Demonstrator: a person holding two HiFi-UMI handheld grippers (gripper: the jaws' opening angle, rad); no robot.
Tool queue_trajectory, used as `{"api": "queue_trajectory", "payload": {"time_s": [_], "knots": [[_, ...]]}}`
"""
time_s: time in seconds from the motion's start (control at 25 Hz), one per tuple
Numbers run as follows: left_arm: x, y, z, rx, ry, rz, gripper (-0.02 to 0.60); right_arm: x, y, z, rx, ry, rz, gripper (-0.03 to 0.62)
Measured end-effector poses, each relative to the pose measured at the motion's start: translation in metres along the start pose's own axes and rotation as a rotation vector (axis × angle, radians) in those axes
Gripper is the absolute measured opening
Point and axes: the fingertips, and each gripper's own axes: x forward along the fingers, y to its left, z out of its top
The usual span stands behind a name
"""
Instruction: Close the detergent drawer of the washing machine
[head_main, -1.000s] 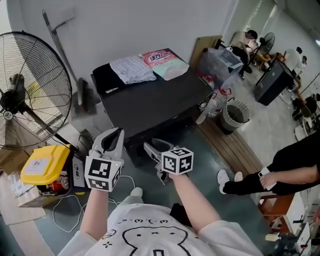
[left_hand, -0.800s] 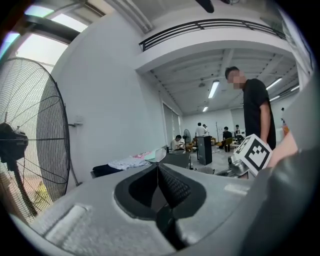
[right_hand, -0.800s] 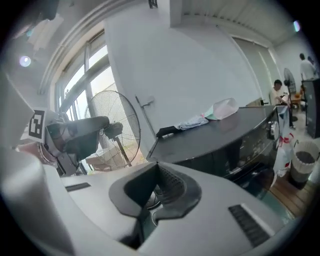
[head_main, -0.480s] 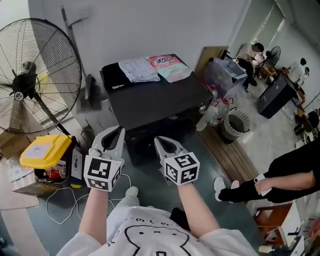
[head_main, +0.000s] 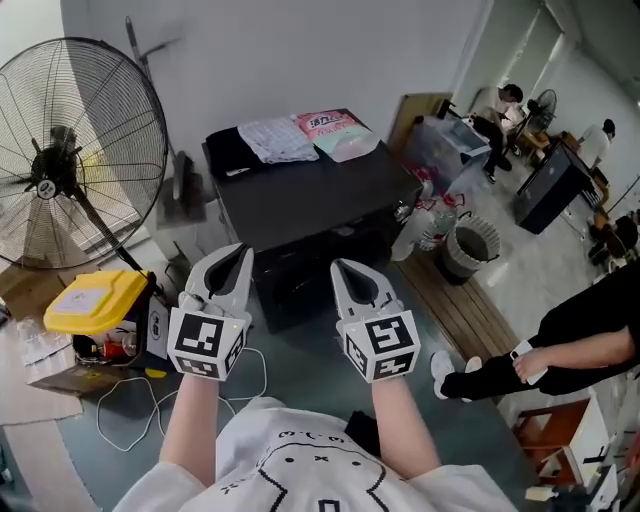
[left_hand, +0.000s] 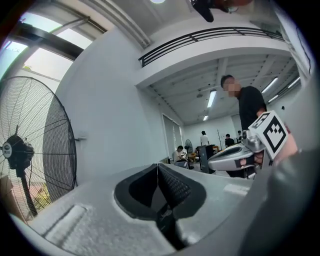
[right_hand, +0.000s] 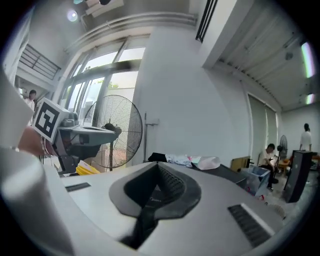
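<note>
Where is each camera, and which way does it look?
Head view: on the person's head, looking down at the black box-shaped washing machine; both forearms, left gripper and right gripper show.
Left gripper view: on that gripper, looking along its shut jaws at the white wall; right gripper at right.
Right gripper view: on that gripper, looking along its shut jaws at the washing machine; left gripper at left.
Shared: both gripper views show the round black fan.

fan (head_main: 60, 170) left of washing machine (head_main: 320, 200), bin (head_main: 468, 238) right.
</note>
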Motion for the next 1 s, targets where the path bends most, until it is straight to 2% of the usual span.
{"api": "queue_trajectory", "payload": {"time_s": [0.28, 0.56, 1.0], "knots": [[-0.008, 0.008, 0.026, 0.043, -0.059, -0.043, 0.017, -0.019, 0.007, 0.044, -0.097, -0.073, -0.084, 0.000], [-0.019, 0.018, 0.049, 0.074, -0.117, -0.071, 0.017, -0.039, 0.010, 0.072, -0.093, -0.125, -0.161, 0.000], [-0.037, 0.026, 0.070, 0.082, -0.203, -0.095, 0.017, -0.058, 0.023, 0.110, -0.203, -0.202, -0.219, 0.000]]}}
